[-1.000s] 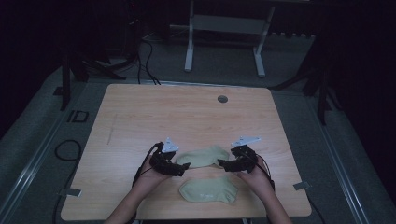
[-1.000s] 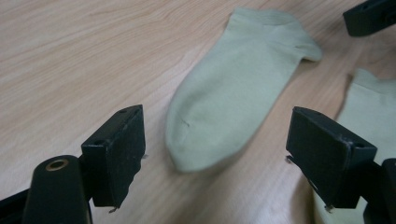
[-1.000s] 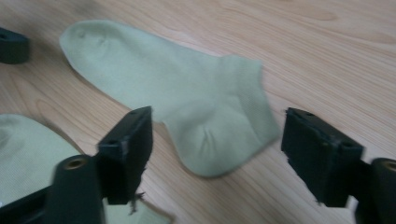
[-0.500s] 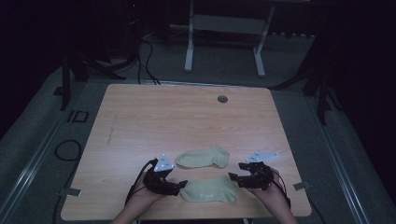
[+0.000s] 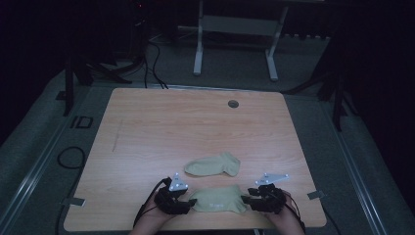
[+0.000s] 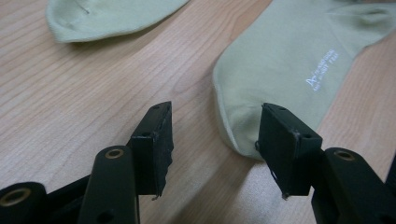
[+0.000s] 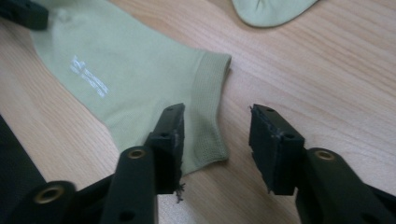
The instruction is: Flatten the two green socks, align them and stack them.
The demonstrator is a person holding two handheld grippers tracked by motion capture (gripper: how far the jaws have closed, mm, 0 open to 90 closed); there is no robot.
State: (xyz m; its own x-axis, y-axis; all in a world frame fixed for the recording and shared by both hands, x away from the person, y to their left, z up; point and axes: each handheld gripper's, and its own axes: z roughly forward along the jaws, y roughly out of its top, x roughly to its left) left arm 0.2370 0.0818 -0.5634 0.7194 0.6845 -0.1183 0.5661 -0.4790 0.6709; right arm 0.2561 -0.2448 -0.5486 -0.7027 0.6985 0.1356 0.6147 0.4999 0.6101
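Both grippers — left gripper (image 5: 188,201), right gripper (image 5: 247,199) — gape at the near sock (image 5: 219,199).

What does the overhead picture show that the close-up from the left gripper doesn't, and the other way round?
The high view alone takes in the whole table, the round hole near its far edge, both hands, the right gripper, and the floor and metal stand beyond. The left gripper view alone shows fine detail: the left gripper with jaws open around the toe end of the near sock, and small white lettering printed on it. Both show the wooden tabletop, the near sock and the far sock lying apart from it.
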